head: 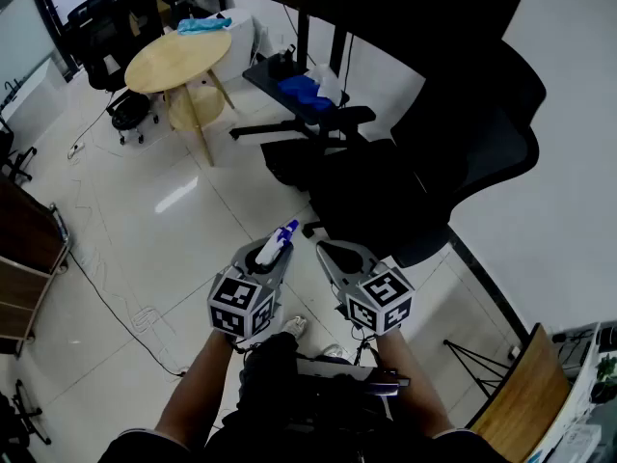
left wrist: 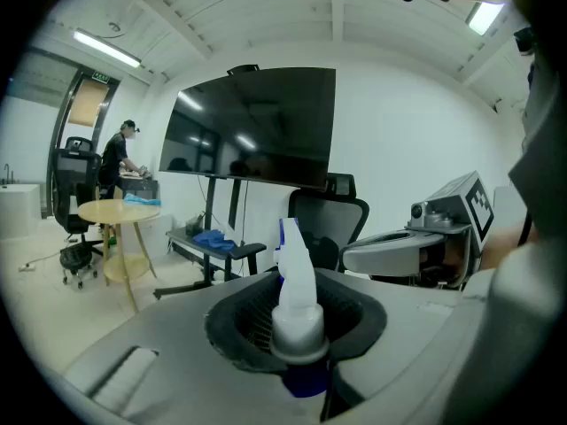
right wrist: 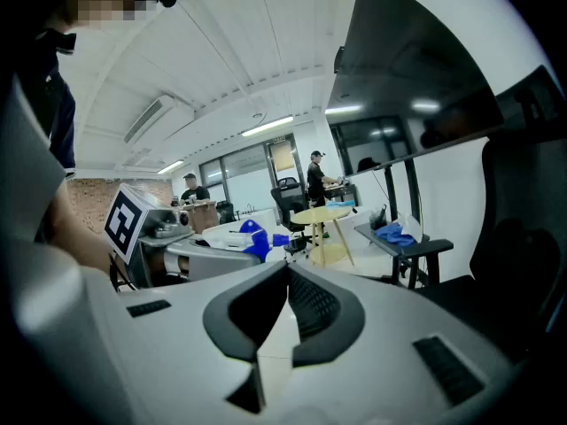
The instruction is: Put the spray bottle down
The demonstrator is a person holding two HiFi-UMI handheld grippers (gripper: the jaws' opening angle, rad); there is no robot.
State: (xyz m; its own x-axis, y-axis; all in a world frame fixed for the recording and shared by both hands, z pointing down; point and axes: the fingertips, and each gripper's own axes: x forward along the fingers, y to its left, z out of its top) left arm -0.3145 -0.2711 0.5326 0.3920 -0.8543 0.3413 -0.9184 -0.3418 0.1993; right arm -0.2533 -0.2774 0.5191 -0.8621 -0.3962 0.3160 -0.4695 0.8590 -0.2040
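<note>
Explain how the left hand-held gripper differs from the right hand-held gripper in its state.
The left hand-held gripper is closed on a spray bottle; the right hand-held gripper holds nothing. The left one's jaws are parted by the bottle; the right one's meet at the tips. Both are held side by side, each bearing a marker cube.

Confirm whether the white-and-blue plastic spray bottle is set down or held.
Held, not set down: the white-and-blue plastic spray bottle is clamped by its neck between the left gripper's jaws, nozzle pointing forward.
</note>
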